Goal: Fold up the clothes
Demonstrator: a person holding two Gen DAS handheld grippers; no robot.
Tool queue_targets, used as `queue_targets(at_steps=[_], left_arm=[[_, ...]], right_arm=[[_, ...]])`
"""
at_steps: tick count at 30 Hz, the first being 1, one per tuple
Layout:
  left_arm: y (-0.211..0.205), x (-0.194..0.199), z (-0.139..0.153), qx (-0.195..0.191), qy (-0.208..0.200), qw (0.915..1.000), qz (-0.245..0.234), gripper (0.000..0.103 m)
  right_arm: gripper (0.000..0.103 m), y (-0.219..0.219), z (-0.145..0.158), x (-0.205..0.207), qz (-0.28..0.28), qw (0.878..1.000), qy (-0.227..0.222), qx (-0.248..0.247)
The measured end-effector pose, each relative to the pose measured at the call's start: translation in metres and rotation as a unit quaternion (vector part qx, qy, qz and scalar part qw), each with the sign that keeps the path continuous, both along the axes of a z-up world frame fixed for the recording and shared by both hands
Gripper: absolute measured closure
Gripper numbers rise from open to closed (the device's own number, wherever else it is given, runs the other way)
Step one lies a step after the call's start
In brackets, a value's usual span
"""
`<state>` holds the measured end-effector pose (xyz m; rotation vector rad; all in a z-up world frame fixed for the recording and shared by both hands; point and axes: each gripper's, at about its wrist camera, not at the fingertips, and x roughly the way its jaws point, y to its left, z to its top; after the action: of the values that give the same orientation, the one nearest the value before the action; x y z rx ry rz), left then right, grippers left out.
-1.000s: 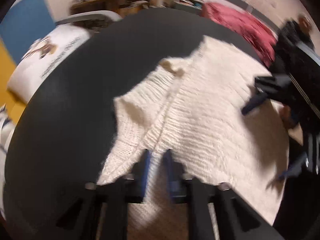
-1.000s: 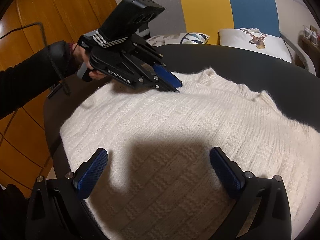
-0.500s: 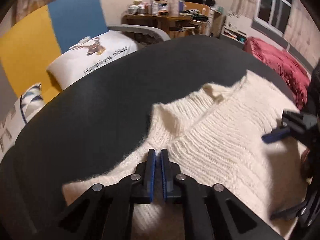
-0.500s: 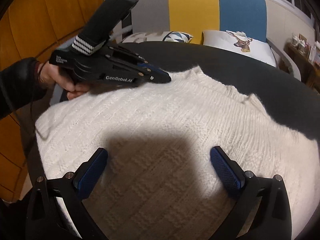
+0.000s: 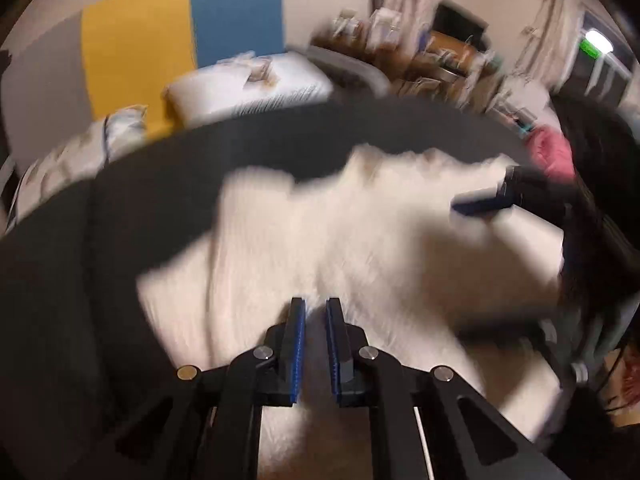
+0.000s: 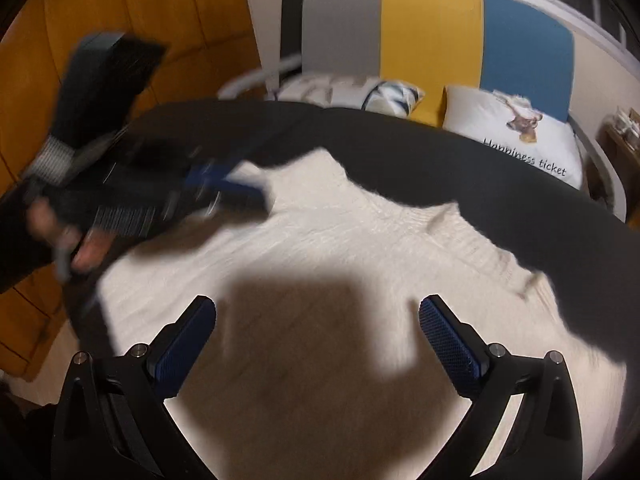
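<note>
Since the earlier frames we note the left gripper (image 5: pixel 315 312) has let go of the sweater's edge and its jaws have just been opening: they now stand slightly apart over the knit with nothing visible between them. We find the cream sweater (image 6: pixel 352 248) lying spread on the dark round table (image 6: pixel 460 152), its neckline toward the striped sofa (image 6: pixel 432 28). The right gripper (image 6: pixel 316 320) hangs above the sweater's body, jaws wide apart and empty
</note>
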<state>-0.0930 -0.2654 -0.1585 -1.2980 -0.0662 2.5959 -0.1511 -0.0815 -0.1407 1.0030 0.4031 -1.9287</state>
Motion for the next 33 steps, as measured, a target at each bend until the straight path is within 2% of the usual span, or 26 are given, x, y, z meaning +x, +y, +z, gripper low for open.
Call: queue_targets(at_steps=[1, 4, 6, 9, 10, 13, 15, 16, 20, 21, 22, 24, 27, 30, 33], left_arm=[[-0.004, 0.004, -0.004, 0.017, 0.011, 0.9997, 0.015, 0.093], [-0.019, 0.008, 0.000, 0.070, 0.008, 0.9961, 0.052, 0.093], [-0.028, 0.013, 0.004, 0.095, 0.013, 0.9927, 0.074, 0.093], [-0.050, 0.036, 0.013, 0.121, 0.024, 0.9857, 0.115, 0.092], [-0.060, 0.047, 0.014, 0.128, 0.026, 0.9831, 0.128, 0.089], [-0.088, 0.091, 0.010, 0.196, 0.021, 0.9705, 0.139, 0.085], [-0.098, 0.115, 0.002, 0.238, 0.009, 0.9621, 0.133, 0.082], [-0.098, 0.125, -0.003, 0.248, 0.001, 0.9608, 0.125, 0.082], [-0.086, 0.144, -0.019, 0.288, -0.017, 0.9549, 0.071, 0.079], [-0.084, 0.144, -0.021, 0.291, -0.021, 0.9543, 0.063, 0.079], [-0.082, 0.144, -0.024, 0.294, -0.024, 0.9538, 0.055, 0.078], [-0.083, 0.142, -0.027, 0.298, -0.025, 0.9532, 0.043, 0.078], [-0.092, 0.134, -0.032, 0.330, -0.029, 0.9432, 0.023, 0.078], [-0.091, 0.129, -0.026, 0.339, -0.027, 0.9404, -0.016, 0.077], [-0.083, 0.119, -0.020, 0.328, -0.028, 0.9425, -0.057, 0.077]], right_arm=[[0.000, -0.008, -0.019, -0.017, -0.019, 0.999, -0.022, 0.035], [0.000, 0.001, -0.032, -0.039, -0.059, 0.996, -0.062, -0.013], [0.000, 0.003, -0.031, -0.038, -0.065, 0.996, -0.062, -0.020], [0.000, 0.003, -0.026, -0.035, -0.063, 0.996, -0.055, -0.013], [0.000, 0.004, -0.021, -0.031, -0.066, 0.996, -0.052, -0.012], [0.000, -0.002, 0.004, -0.019, -0.040, 0.998, -0.047, -0.034], [0.000, -0.016, 0.013, -0.009, -0.001, 0.998, -0.046, -0.032], [0.000, -0.023, 0.018, -0.004, 0.019, 0.998, -0.045, -0.031], [0.000, -0.049, -0.012, -0.007, 0.028, 0.997, -0.067, 0.015], [0.000, -0.056, -0.019, -0.008, 0.030, 0.997, -0.073, 0.027], [0.000, -0.057, -0.022, -0.003, 0.034, 0.998, -0.042, 0.028], [0.000, -0.057, -0.018, 0.000, 0.038, 0.998, -0.037, 0.032], [0.000, -0.048, -0.002, 0.003, 0.057, 0.997, -0.055, 0.020], [0.000, -0.043, 0.008, 0.004, 0.077, 0.995, -0.069, 0.013], [0.000, -0.047, 0.013, 0.006, 0.091, 0.992, -0.078, 0.027]])
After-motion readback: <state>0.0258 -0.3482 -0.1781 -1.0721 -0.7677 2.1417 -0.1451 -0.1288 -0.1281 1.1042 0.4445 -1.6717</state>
